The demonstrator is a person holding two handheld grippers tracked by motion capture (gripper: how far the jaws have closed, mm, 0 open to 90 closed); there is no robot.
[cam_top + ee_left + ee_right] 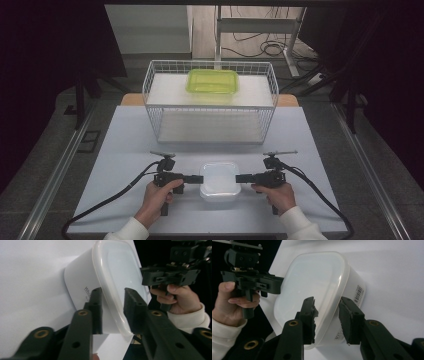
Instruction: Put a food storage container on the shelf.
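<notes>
A white plastic container (219, 181) with a translucent lid stands on the white table (125, 150) near its front edge. My left gripper (197, 177) reaches it from the left and my right gripper (239, 178) from the right, both lying level and rolled on their sides. In the left gripper view the jaws (113, 307) straddle the lid's rim (110, 302), with a gap on each side. In the right gripper view the jaws (327, 317) straddle the opposite rim (335, 305), one over the lid and one beside the wall. Neither pair visibly presses on it.
A white wire basket rack (150, 85) stands at the back of the table. A green lidded container (212, 81) lies on its upper shelf, and its lower shelf is bare. Cables trail from both grippers towards the front edge.
</notes>
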